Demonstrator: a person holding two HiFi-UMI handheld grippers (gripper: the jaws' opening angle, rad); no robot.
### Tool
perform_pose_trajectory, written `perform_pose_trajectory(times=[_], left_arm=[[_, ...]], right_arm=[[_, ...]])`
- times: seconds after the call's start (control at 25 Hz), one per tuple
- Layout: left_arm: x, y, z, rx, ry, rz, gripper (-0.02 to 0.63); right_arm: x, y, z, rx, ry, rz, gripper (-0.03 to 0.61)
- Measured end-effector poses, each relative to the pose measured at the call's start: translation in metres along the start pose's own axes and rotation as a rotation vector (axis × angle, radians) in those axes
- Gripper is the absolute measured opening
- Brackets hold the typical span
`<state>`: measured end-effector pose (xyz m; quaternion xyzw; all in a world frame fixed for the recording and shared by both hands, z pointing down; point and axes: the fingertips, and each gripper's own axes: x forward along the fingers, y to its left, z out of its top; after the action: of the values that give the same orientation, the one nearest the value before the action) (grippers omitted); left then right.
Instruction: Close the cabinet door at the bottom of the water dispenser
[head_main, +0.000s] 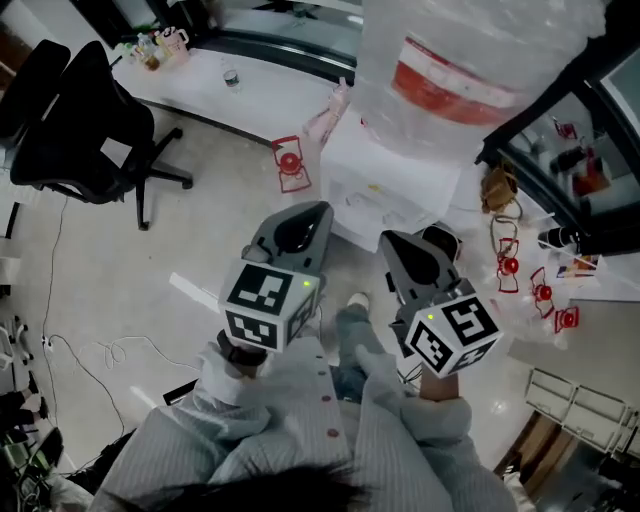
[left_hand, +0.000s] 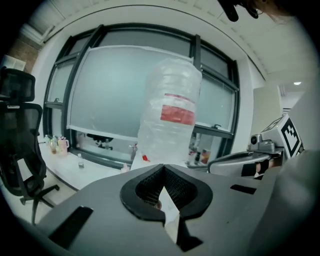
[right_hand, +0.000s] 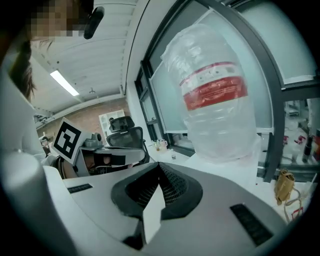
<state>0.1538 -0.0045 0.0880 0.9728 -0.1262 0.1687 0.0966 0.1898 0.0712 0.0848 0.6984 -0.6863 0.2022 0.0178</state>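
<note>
My left tool (head_main: 318, 212) and my right tool (head_main: 390, 242) sit side by side in front of me. Both are narrow, each pair of jaws closed tip to tip with nothing between them. Both point toward the white water dispenser (head_main: 385, 185), which stands on the floor (head_main: 150, 290) just ahead, with a big clear bottle (head_main: 470, 60) bearing a red label on top. From up here I cannot see the cabinet door at its bottom. An office chair (head_main: 75, 130) stands well off to my left.
</note>
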Motion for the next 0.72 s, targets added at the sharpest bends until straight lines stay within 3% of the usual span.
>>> perform_pose_trajectory(times=[0.36,0.72], left_arm=[[0.000,0.000,-0.010,-0.085,-0.009,0.222,0.011],[-0.036,0.035,-0.044,-0.160,0.022,0.361,0.011]], right_arm=[[0.021,-0.011,0.004,-0.072,0.085,0.249,0.014],[0.053,0.021,-0.018,-0.099,0.163,0.376,0.014]])
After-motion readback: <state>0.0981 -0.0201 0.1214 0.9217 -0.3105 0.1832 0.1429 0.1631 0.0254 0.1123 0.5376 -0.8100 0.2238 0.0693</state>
